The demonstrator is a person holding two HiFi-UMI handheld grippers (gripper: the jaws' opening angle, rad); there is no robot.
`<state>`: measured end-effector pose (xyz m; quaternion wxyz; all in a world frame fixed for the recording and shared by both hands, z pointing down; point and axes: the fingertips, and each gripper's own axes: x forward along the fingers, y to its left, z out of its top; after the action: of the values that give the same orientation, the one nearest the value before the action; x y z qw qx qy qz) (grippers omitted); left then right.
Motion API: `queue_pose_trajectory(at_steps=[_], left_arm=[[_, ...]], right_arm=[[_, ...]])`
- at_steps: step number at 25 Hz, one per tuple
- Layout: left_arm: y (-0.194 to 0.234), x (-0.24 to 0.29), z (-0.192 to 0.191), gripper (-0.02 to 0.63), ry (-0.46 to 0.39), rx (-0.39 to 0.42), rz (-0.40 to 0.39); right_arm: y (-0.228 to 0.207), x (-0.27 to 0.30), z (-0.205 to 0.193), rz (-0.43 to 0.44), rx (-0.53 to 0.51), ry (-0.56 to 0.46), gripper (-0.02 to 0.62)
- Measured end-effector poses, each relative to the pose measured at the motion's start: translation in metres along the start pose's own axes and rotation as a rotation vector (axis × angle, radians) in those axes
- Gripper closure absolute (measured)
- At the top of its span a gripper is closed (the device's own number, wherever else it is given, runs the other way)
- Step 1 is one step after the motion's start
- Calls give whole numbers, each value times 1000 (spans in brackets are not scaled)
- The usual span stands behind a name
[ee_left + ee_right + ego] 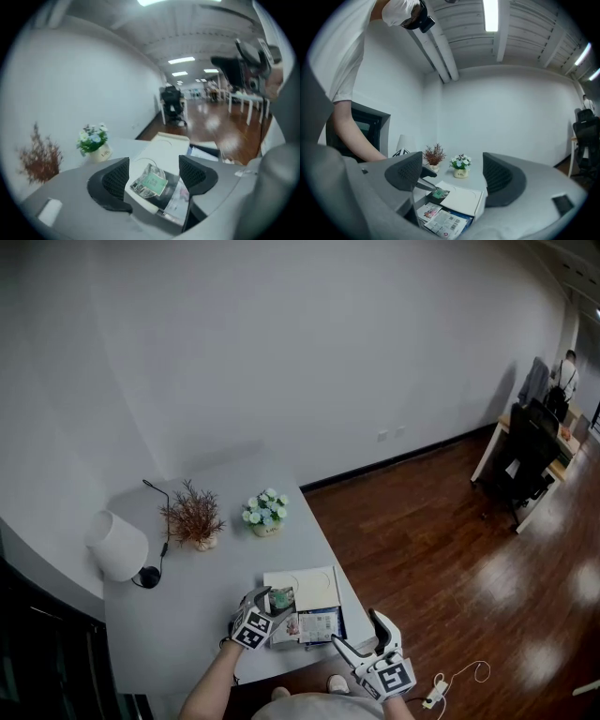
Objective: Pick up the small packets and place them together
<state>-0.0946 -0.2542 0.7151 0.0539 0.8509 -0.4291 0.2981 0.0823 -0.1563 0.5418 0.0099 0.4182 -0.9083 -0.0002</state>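
Overhead, packet (pixel 281 598) half-hidden behind left gripper (pixel 273 597)

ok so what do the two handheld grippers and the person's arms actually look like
The left gripper and right gripper match: light grey bodies, each with two curved jaws lined with black textured pads. Each carries a white cube printed with black square markers. The person wears a white short-sleeved top, leaving the forearms uncovered.
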Motion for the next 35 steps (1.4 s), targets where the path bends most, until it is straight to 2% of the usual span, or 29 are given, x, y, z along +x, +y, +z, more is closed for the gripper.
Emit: queue_pose_trajectory(at_steps=[2, 3, 5, 10, 15, 20, 23, 28, 31, 35], left_arm=[[14, -26, 21, 270, -150, -231, 78], [18, -40, 28, 273, -211, -311, 114], [19, -71, 39, 285, -297, -393, 183], [12, -146, 65, 291, -433, -422, 337], [-1, -200, 69, 309, -470, -431, 435], [-11, -226, 63, 336, -464, -421, 491], [-16, -223, 57, 336, -436, -399, 482], [-22, -198, 42, 336, -392, -437, 423], [-33, -161, 22, 336, -271, -427, 347], [-62, -90, -18, 336, -1, -356, 168]], right_arm=[[3, 7, 0, 13, 10, -5, 195], [4, 10, 0, 20, 16, -7, 195], [9, 16, 1, 34, 24, -12, 195], [17, 28, 8, 72, 38, -32, 196], [19, 34, 13, 86, 48, -41, 198], [23, 38, 16, 106, 51, -47, 196], [26, 38, 14, 110, 54, -41, 198], [28, 38, 11, 110, 53, -31, 198], [23, 34, 9, 95, 54, -28, 196], [17, 27, 5, 68, 60, -17, 198]])
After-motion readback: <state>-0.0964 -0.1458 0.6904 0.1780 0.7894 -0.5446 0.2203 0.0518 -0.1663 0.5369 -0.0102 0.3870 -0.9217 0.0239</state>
